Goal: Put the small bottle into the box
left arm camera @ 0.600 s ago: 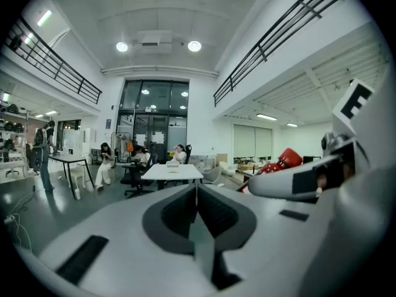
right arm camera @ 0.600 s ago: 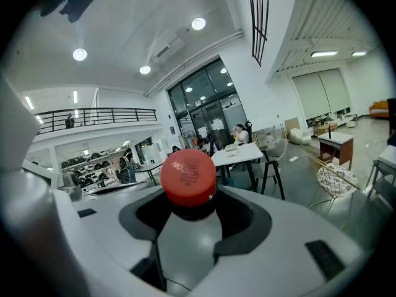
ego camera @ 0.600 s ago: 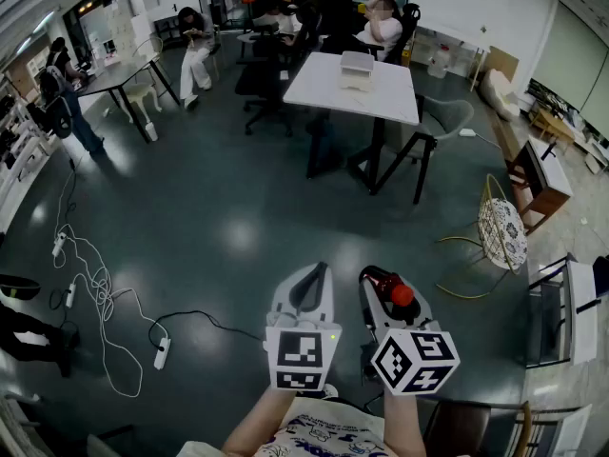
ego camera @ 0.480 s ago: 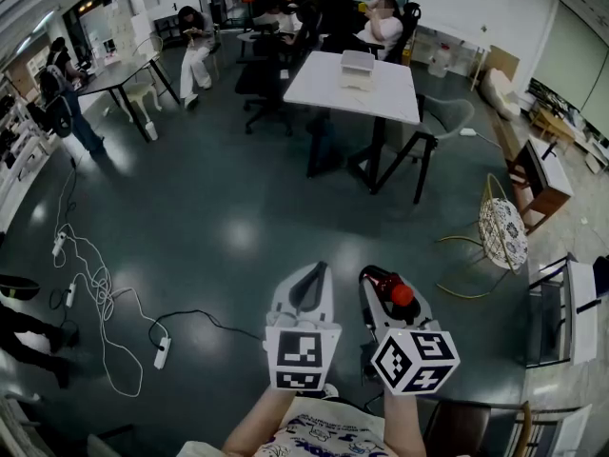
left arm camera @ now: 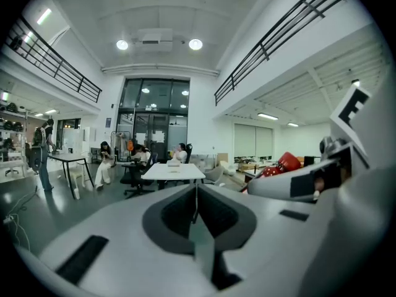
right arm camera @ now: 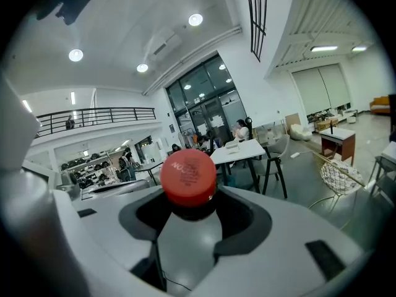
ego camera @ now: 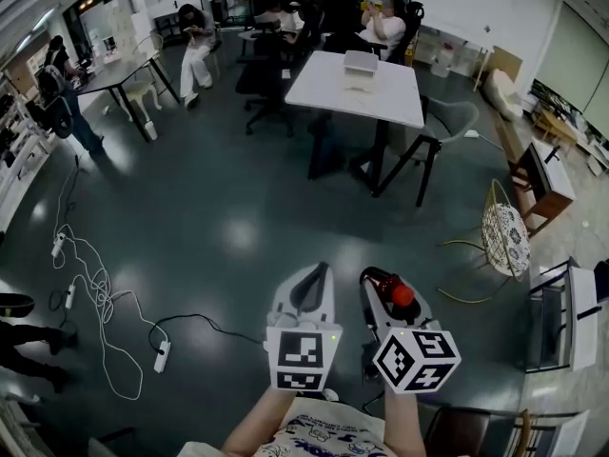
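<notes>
The small bottle [ego camera: 400,295] has a red cap and a dark body. It lies lengthwise between the jaws of my right gripper [ego camera: 385,288], which is shut on it, with the cap [right arm camera: 188,176] sticking out past the tips. My left gripper [ego camera: 309,282] hangs beside it on the left, shut with nothing between its jaws; in its own view they meet in a thin line [left arm camera: 197,206], and the bottle [left arm camera: 281,164] shows at the right. A pale box [ego camera: 359,64] sits on a white table [ego camera: 328,91] far ahead across the room. Both grippers are held over the dark floor.
White cables and power strips [ego camera: 160,353] trail over the floor at left. A grey chair [ego camera: 445,120] stands by the white table and a round wire chair [ego camera: 501,233] at right. People sit at the back; one stands by a desk [ego camera: 114,72] at left.
Both grippers keep their places with the bottle still held. The room beyond has slid slightly down in the head view.
</notes>
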`<action>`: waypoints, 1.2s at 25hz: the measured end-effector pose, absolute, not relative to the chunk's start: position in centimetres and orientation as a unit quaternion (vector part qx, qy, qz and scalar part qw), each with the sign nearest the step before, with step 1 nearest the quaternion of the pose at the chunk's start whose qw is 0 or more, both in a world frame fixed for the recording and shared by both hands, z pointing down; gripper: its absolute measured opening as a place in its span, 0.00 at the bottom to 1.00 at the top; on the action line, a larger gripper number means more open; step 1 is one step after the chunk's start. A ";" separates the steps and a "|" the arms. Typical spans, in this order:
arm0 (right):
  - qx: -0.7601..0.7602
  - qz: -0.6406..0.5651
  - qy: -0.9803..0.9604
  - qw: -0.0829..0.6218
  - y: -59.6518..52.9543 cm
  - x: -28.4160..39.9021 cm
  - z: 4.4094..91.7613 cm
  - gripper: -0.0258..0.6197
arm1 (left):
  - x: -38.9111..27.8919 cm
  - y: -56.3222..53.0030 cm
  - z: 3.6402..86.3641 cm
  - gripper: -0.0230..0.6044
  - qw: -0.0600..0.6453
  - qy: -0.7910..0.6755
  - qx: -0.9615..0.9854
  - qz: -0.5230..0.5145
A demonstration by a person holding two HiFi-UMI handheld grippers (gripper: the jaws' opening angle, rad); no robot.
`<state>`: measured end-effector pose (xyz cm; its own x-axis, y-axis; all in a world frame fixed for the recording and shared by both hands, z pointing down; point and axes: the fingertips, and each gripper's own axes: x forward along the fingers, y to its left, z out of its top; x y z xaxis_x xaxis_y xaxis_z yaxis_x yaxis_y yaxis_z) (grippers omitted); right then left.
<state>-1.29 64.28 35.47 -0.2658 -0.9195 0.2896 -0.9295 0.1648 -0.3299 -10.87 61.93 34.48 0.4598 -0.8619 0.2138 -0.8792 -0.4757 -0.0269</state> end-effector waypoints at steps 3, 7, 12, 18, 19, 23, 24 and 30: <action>0.605 0.227 -0.763 0.012 62.4 -1.4 35.8 0.39 | -11.1 60.0 34.6 0.07 0.042 -0.511 0.853 0.098; 0.605 0.227 -0.763 0.011 59.1 -2.1 35.9 0.39 | -12.1 56.8 34.6 0.07 0.041 -0.515 0.851 0.096; 0.602 0.226 -0.766 0.012 55.0 -3.0 35.9 0.39 | -13.1 52.7 34.5 0.07 0.039 -0.516 0.851 0.095; 0.604 0.226 -0.764 0.013 51.3 -4.3 36.0 0.39 | -14.1 48.9 34.7 0.07 0.039 -0.510 0.854 0.097; 0.605 0.225 -0.764 0.013 50.9 -4.4 36.0 0.39 | -14.3 48.4 34.8 0.07 0.040 -0.510 0.854 0.096; 0.607 0.229 -0.761 0.019 49.5 -4.5 36.3 0.39 | -14.6 46.6 35.1 0.07 0.048 -0.509 0.854 0.096; 0.608 0.231 -0.759 0.021 49.2 -4.4 36.3 0.39 | -14.6 46.2 35.2 0.07 0.050 -0.509 0.854 0.097; 0.607 0.239 -0.757 0.030 45.7 -4.1 36.7 0.39 | -14.4 43.0 35.6 0.07 0.060 -0.512 0.851 0.100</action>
